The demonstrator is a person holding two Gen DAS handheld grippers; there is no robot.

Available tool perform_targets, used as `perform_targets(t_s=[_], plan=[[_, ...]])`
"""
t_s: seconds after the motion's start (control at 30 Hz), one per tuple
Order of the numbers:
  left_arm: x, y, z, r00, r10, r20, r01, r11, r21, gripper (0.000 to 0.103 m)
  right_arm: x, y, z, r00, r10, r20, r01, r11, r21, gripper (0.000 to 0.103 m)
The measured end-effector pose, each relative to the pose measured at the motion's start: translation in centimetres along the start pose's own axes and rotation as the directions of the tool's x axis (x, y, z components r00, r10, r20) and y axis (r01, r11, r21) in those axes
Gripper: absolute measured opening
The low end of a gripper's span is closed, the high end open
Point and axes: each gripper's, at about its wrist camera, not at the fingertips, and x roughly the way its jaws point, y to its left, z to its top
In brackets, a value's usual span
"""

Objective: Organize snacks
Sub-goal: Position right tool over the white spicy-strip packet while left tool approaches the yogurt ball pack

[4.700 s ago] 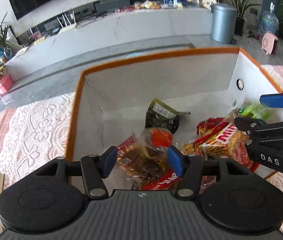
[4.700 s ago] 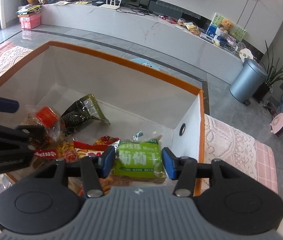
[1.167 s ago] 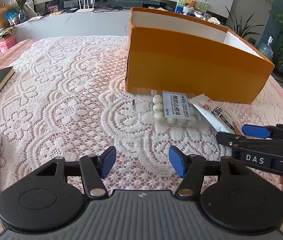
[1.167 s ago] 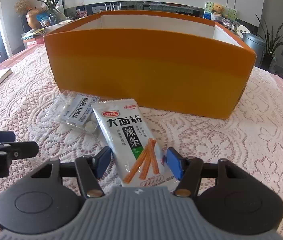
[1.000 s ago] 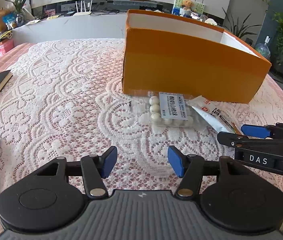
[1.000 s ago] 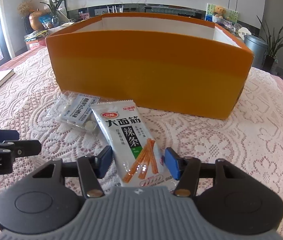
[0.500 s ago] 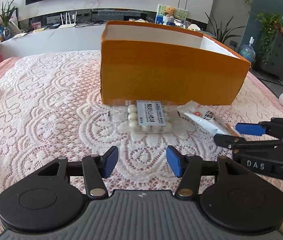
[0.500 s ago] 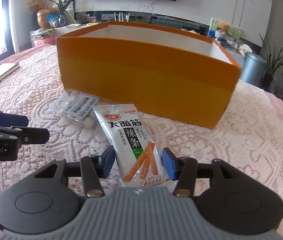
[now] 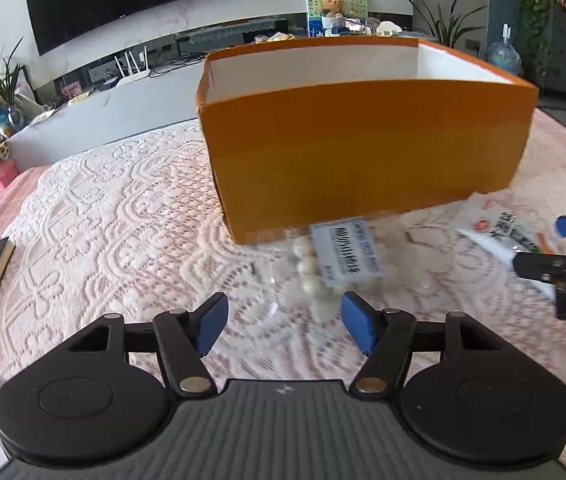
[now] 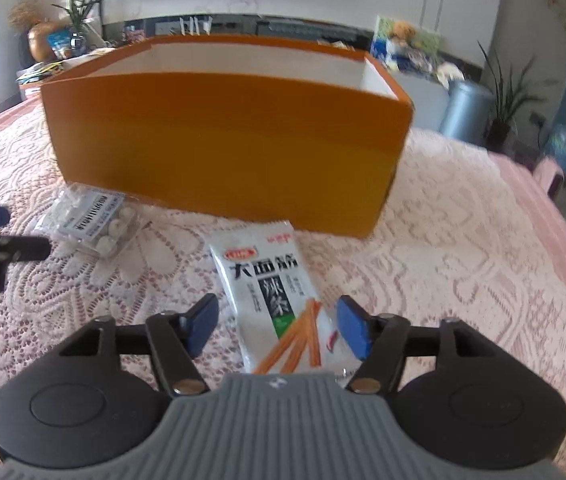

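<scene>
Right claw (image 10: 273, 326): wide, nothing held; spicy-strip pack (image 10: 273, 292) lies btwn fingers. Left claw (image 9: 283, 322): wide, nothing held; ball pack (image 9: 339, 260) just ahead. Box (image 9: 363, 148) beyond.

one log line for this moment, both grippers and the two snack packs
left gripper open, short of clear ball pack | right gripper open, straddling white spicy-strip pack | both packs on lace cloth before orange box

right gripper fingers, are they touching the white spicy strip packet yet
Apart. In the right wrist view the right gripper is open and the white spicy strip packet lies flat on the lace tablecloth, with cloth showing between each of the fingers and the packet's edges.
</scene>
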Motion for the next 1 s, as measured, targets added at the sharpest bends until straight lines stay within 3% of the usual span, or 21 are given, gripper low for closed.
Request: perform_targets(t_s=[0.17,0.27,0.3,0.37,0.43,0.57,0.63,0.67,0.83,1.0], plan=[[1.7,0.4,-0.5,1.000,0.013,-0.014,-0.013,1.000,0.018,0.075,0.7,0.1,-0.5,1.000,0.000,-0.008,0.000,1.000,-0.001,0.069],[1.6,0.2,-0.7,1.000,-0.022,0.017,0.022,0.999,0.026,0.056,0.9,0.1,-0.8,1.000,-0.015,-0.015,0.015,1.000,0.011,0.069],[1.6,0.0,-0.7,0.999,-0.034,0.021,0.033,0.999,0.031,0.044,0.9,0.1,-0.8,1.000,-0.018,-0.016,0.018,1.000,0.009,0.069],[1.4,-0.5,-0.7,0.999,-0.031,0.025,0.030,0.999,0.041,0.033,0.9,0.1,-0.8,1.000,-0.022,-0.017,0.022,1.000,0.012,0.069],[1.2,-0.9,-0.9,1.000,-0.023,0.018,0.023,0.999,0.049,0.008,0.8,0.2,-0.8,1.000,-0.022,-0.016,0.022,1.000,0.016,0.070],[0.1,-1.7,-1.5,0.999,-0.041,0.007,0.041,0.999,0.028,0.005,0.8,0.2,-0.7,1.000,-0.023,-0.011,0.023,0.999,0.026,0.067],[-0.6,-2.0,-1.7,0.999,-0.038,0.002,0.038,0.999,0.013,0.004,0.7,0.4,-0.7,1.000,-0.026,-0.014,0.026,1.000,0.014,0.055],[-0.8,-2.1,-1.7,0.999,-0.037,-0.009,0.037,0.999,0.005,0.004,0.6,0.5,-0.6,1.000,-0.022,-0.016,0.022,1.000,0.006,0.054],[-2.6,-2.6,-1.6,0.991,-0.004,-0.137,-0.007,0.997,-0.083,0.004,-0.7,0.7,-0.5,1.000,0.010,-0.013,-0.010,1.000,0.014,0.052],[-4.8,-2.9,-2.3,0.979,-0.085,-0.186,0.047,0.979,-0.198,0.004,-2.0,1.0,-0.3,0.996,0.079,-0.038,-0.077,0.996,0.045,0.052]])
